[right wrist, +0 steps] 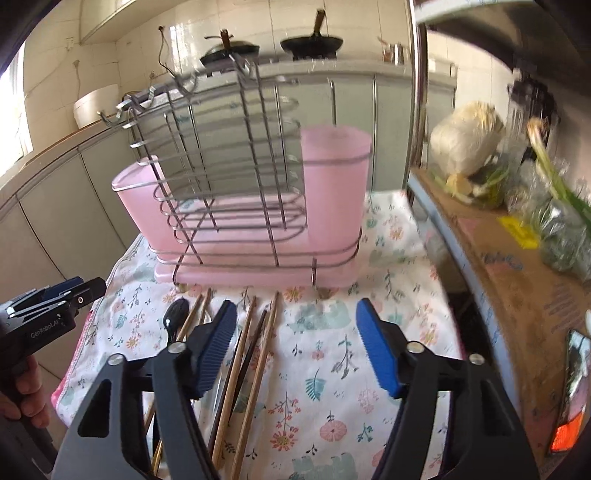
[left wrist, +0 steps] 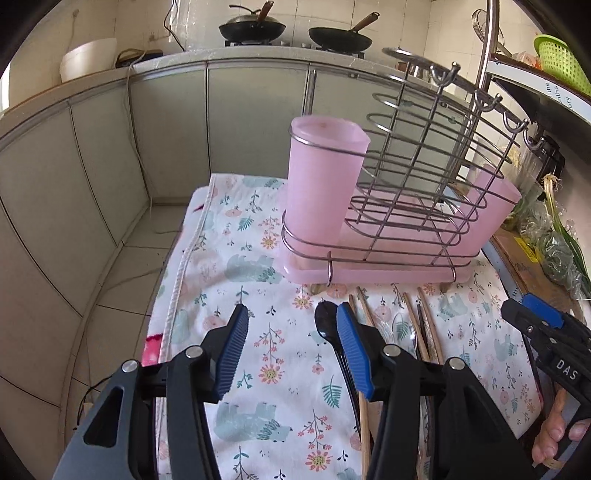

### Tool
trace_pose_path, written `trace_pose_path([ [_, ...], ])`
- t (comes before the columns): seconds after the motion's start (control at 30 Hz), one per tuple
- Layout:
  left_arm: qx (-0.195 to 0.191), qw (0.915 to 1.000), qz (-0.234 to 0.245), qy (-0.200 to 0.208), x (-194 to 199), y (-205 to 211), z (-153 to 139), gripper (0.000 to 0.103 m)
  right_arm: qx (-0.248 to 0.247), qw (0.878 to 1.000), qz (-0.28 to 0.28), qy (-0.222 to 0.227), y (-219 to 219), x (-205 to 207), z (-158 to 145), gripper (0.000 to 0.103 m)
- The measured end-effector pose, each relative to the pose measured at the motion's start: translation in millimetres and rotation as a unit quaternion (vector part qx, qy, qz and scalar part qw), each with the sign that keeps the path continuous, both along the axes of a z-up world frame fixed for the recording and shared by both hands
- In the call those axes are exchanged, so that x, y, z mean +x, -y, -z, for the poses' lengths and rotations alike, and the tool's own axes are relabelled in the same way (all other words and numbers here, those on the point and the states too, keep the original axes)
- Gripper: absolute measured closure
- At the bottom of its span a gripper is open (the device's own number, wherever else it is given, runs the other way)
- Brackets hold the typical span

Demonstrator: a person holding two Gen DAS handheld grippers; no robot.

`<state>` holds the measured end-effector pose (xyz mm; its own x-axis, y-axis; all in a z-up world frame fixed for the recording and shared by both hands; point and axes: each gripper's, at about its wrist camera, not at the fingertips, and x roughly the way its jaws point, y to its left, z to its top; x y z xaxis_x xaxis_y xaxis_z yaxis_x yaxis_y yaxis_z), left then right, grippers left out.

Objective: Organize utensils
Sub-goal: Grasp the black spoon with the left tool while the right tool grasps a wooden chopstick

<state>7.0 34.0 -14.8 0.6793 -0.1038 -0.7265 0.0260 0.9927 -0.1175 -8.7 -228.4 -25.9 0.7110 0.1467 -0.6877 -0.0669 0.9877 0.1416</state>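
Observation:
A wire utensil rack [left wrist: 417, 192] on a pink drip tray stands on the floral cloth [left wrist: 273, 369], with a pink cup [left wrist: 321, 173] at each end. In front of it lie a black spoon [left wrist: 327, 325] and several wooden chopsticks [left wrist: 424, 325]. My left gripper [left wrist: 291, 314] is open over bare cloth, and its right finger is beside the spoon. My right gripper [right wrist: 295, 310] is open above the cloth. The chopsticks [right wrist: 258, 350] run under it near its left finger, untouched. The spoon [right wrist: 175, 314] lies left of that finger. The rack [right wrist: 236, 166] is straight ahead.
The cloth's left edge [left wrist: 177, 280] drops to a tiled floor. On the right, a cardboard box [right wrist: 517, 288] holds bagged greens [right wrist: 554, 229] and a cabbage [right wrist: 465, 147]. A phone [right wrist: 572, 387] lies near the right edge. Woks [left wrist: 255, 27] sit on the far counter.

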Motion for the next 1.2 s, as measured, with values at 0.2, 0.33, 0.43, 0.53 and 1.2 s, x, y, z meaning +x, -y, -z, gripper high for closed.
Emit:
trace_pose_path([
  [0.2,-0.044,0.9962,0.023,-0.071,11.2,-11.8,21.8,0.081,0.051,0.996,-0.019,-0.07,5.6,12.4,25.9,0.063],
  [0.33,-0.076,0.9878,0.052,-0.126,22.6,-1.9,39.6,0.083,0.076,0.992,-0.025,-0.098,7.5,16.8,36.8,0.068],
  [0.43,-0.085,0.9825,0.055,-0.156,35.1,9.7,52.0,0.083,0.099,0.987,-0.027,-0.12,9.7,22.9,44.8,0.073],
  [0.53,-0.074,0.9811,0.042,-0.174,50.7,18.6,62.7,0.083,0.109,0.985,-0.027,-0.129,10.8,25.7,49.7,0.073],
  [1.2,-0.018,0.9837,0.034,-0.176,68.6,21.8,62.5,0.098,0.01,0.985,-0.046,-0.163,-29.1,54.4,75.5,0.094],
])
